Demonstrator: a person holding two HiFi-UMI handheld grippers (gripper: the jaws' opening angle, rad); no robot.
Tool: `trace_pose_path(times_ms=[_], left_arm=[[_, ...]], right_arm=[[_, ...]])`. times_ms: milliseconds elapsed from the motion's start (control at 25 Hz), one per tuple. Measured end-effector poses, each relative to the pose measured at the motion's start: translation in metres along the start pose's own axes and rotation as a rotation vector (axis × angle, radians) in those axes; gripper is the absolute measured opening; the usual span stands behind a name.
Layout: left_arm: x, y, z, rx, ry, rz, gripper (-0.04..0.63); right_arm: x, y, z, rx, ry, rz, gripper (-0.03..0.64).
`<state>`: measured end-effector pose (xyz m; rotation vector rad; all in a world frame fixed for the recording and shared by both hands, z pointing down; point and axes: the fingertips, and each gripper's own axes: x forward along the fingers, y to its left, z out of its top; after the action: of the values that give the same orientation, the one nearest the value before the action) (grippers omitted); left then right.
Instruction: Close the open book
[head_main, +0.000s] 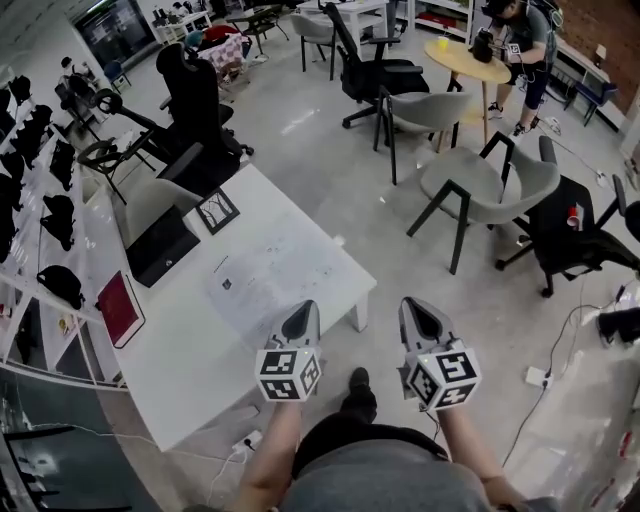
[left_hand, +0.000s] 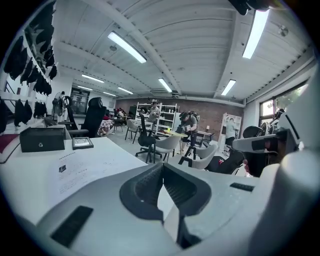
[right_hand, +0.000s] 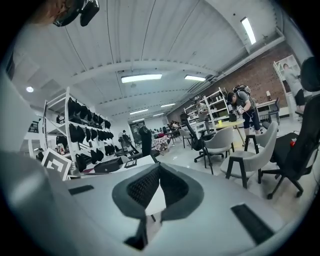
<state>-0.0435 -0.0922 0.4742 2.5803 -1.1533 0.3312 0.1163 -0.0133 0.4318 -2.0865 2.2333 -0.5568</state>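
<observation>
The open book (head_main: 262, 278) lies flat on the white table (head_main: 190, 370), its pale printed pages facing up. In the left gripper view the book (left_hand: 80, 172) lies ahead to the left. My left gripper (head_main: 305, 312) hovers over the table's near edge, just beside the book's near right corner, shut and holding nothing; its jaws meet at the tip (left_hand: 163, 165). My right gripper (head_main: 416, 308) hangs over the floor to the right of the table's corner. It too is shut (right_hand: 159, 166), with nothing between its jaws.
Farther along the table stand a black box (head_main: 160, 245), a small framed picture (head_main: 218, 210) and a closed red book (head_main: 120, 308). Shelves with black bags (head_main: 40, 210) line the left. Grey chairs (head_main: 480, 185) and a person at a round yellow table (head_main: 465, 55) are beyond. A power strip (head_main: 246, 440) lies on the floor.
</observation>
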Motion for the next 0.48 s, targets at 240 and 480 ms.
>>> trace_pose_path(times_ms=[240,480], left_arm=[[0.022,0.021,0.019,-0.020,-0.016,-0.020,0.008],[0.025,0.033,0.014,-0.060,-0.006,-0.011,0.008]], right_arm=[[0.037,0.008,0.013,-0.009,-0.004,0.000,0.005],[0.058,0.016,0.012,-0.020,0.018,0.022,0.005]])
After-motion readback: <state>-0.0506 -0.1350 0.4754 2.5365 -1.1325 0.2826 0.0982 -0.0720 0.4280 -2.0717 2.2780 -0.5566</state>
